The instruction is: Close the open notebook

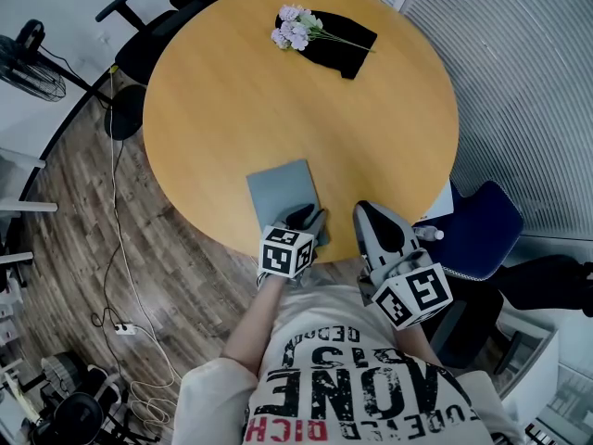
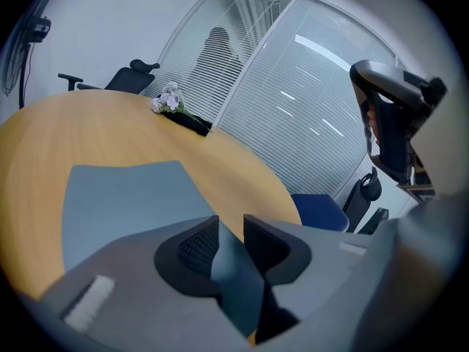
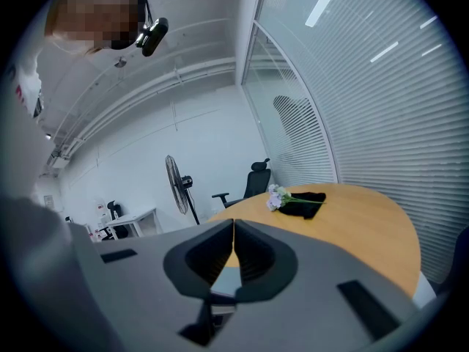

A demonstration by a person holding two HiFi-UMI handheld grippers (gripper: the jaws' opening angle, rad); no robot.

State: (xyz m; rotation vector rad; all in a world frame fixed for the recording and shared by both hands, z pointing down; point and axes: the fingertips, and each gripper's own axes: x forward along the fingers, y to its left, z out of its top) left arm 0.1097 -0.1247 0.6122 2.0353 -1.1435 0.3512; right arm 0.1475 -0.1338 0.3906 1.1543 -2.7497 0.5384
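Left gripper (image 1: 310, 217) sits over the near edge of the closed grey-blue notebook (image 1: 283, 188), jaws apart, with the cover showing in the gap between them. Right gripper (image 1: 363, 211) hangs just beside it at the round wooden counter's (image 1: 222, 109) rim, jaws together and empty. The notebook lies flat on the counter.

A sprig of purple flowers (image 1: 294, 26) lies on a black cloth (image 1: 347, 44) at the far edge of a round wooden table (image 1: 213, 100). A black office chair (image 1: 148, 40) and a fan (image 1: 32, 68) (upper left) stand beyond it. A blue chair (image 1: 482, 230) sits at right.
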